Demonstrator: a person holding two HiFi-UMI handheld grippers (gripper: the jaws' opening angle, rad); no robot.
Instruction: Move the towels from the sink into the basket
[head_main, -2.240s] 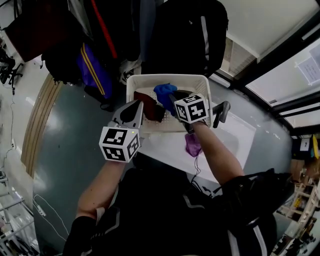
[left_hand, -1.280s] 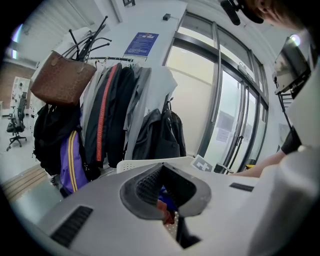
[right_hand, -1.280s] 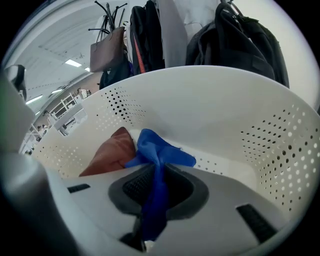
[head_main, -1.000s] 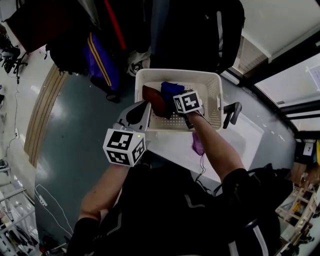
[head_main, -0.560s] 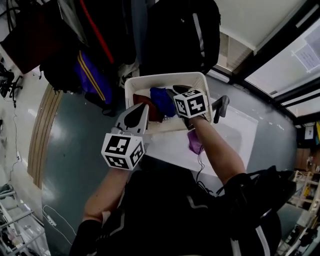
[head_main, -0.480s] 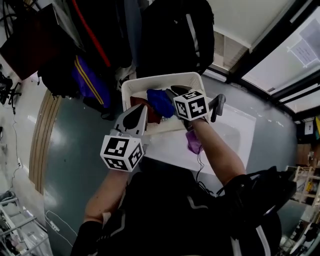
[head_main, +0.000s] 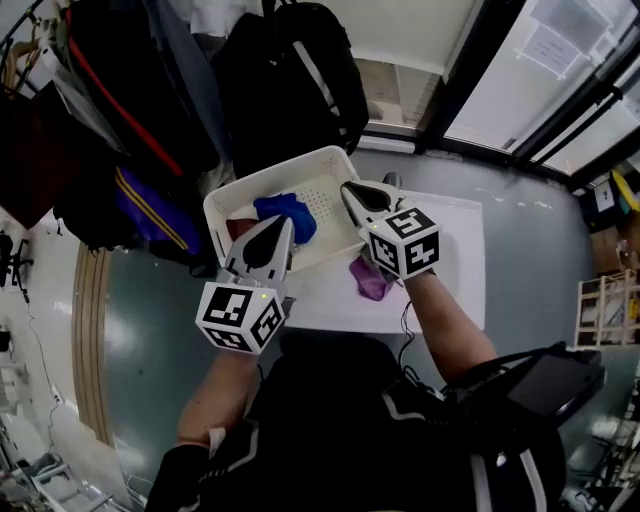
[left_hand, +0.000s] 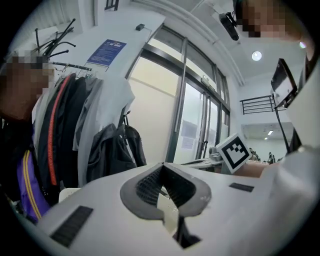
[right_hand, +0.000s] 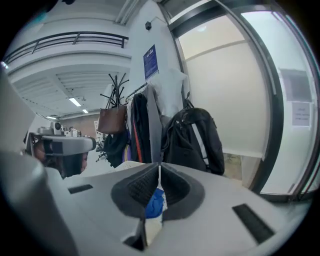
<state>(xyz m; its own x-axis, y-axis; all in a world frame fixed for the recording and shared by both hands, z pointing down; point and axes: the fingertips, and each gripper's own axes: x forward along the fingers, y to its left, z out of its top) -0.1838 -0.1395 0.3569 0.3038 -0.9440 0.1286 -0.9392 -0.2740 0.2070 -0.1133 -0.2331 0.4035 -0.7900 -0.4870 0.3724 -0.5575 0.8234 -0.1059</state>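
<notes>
A white perforated basket (head_main: 325, 165) stands beside the white sink (head_main: 450, 270). In it lie a blue towel (head_main: 285, 215) and a dark red one (head_main: 238, 228). A purple towel (head_main: 370, 278) lies in the sink. My right gripper (head_main: 350, 188) hovers over the basket's right rim; its jaws have just been closing and are shut with nothing between them. The blue towel (right_hand: 155, 204) shows below its jaws (right_hand: 159, 166). My left gripper (head_main: 274, 225) is shut and empty above the basket's near edge, pointing at the coats (left_hand: 163, 166).
Black backpacks (head_main: 290, 70) and hanging coats (head_main: 120, 120) crowd the rack just behind the basket. Glass doors (head_main: 540, 70) run along the right. A dark tap (head_main: 390, 180) stands at the sink's far edge, and a thin cable (head_main: 404, 322) hangs over its near edge.
My right gripper has lifted up out of the basket and swung right toward the sink. The left gripper has risen a little. The blue towel stays in the basket.
</notes>
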